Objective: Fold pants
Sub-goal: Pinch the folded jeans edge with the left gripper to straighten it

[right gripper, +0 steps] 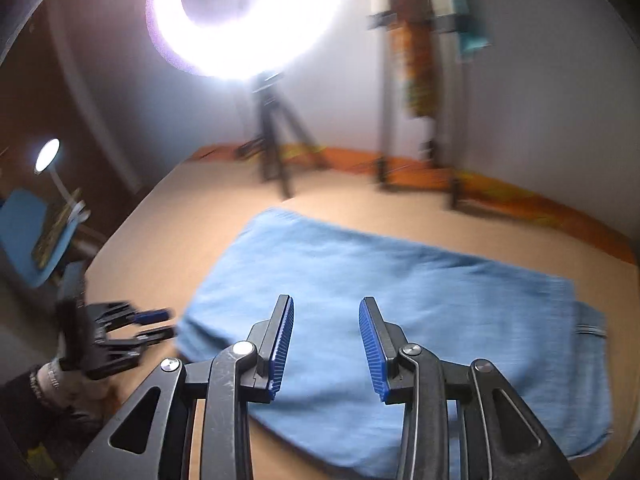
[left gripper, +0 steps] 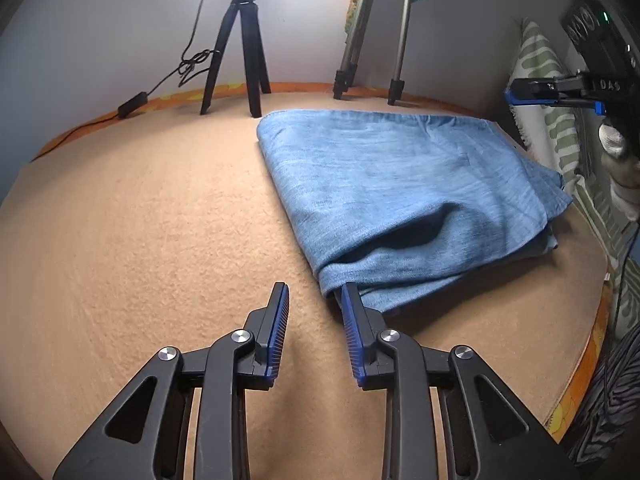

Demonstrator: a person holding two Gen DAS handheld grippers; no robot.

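Wide tan felt-covered table [left gripper: 140,220], orange-edged at the far rim. Folded light-blue denim pants [left gripper: 400,184] lying flat on it, toward one o'clock from the left gripper [left gripper: 314,296]. Black two-finger left gripper with blue ribbed pads, jaws apart, nothing pinched between them; right pad's tip touching the nearest folded corner of the pants, left pad over bare felt. Same make of right gripper [right gripper: 326,308], jaws parted and empty, above the pants, blue cloth filling twelve through four o'clock below it; contact with the cloth not discernible. Black tripod [left gripper: 240,52] at eleven o'clock by the far wall, silver tripod [left gripper: 376,36] at one o'clock. Bright ring light [right gripper: 244,16], blurred, atop the black tripod.
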